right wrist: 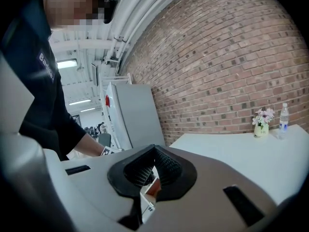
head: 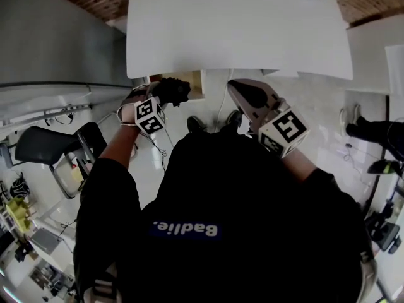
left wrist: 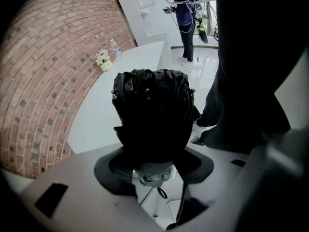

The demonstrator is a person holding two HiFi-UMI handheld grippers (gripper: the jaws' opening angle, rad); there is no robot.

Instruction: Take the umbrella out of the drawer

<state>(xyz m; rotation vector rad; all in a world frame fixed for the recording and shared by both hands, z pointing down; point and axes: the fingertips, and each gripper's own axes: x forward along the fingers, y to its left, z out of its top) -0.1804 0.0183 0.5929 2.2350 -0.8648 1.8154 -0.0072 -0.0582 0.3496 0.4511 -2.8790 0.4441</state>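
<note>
Tongs (L) (left wrist: 154, 164) clamp umbrella (left wrist: 152, 108), its lower part mostly hidden.

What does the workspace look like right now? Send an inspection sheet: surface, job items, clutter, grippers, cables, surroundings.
Surface: white table, mostly bare.
Job's things: black folded umbrella, lifted and held beside the table edge; the drawer cannot be made out clearly.
Clutter: small flower vase and water bottle on the table near the wall.
Grippers: left gripper shut on the umbrella; right gripper shut with nothing in it.
Cables: thin dark cable seen below the left gripper.
Surroundings: brick wall, grey cabinet, office chair, another person standing further off.
</note>
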